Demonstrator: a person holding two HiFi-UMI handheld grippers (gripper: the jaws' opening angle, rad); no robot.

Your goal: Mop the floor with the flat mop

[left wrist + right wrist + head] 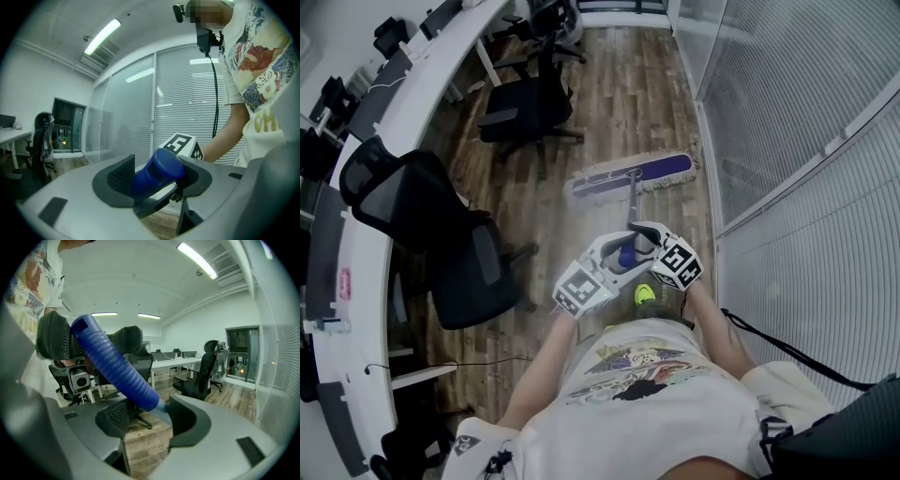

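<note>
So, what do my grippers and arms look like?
The left hand-held gripper and right hand-held gripper are pale grey shells with black textured pads, each carrying a white cube with black square markers. Short sleeves of a white printed T-shirt.

Wood-plank floor [609,103] across centre of head view. Lying flat on planks at upper centre, pad of flat mop [630,174], close to foot of glass partition [787,112] at right. Standing on floor: black office chair [525,108] upper centre-left, second black chair [441,225] at left, curved white desk [403,122] along left edge. Yellow-green shoe [644,293] lower centre.
</note>
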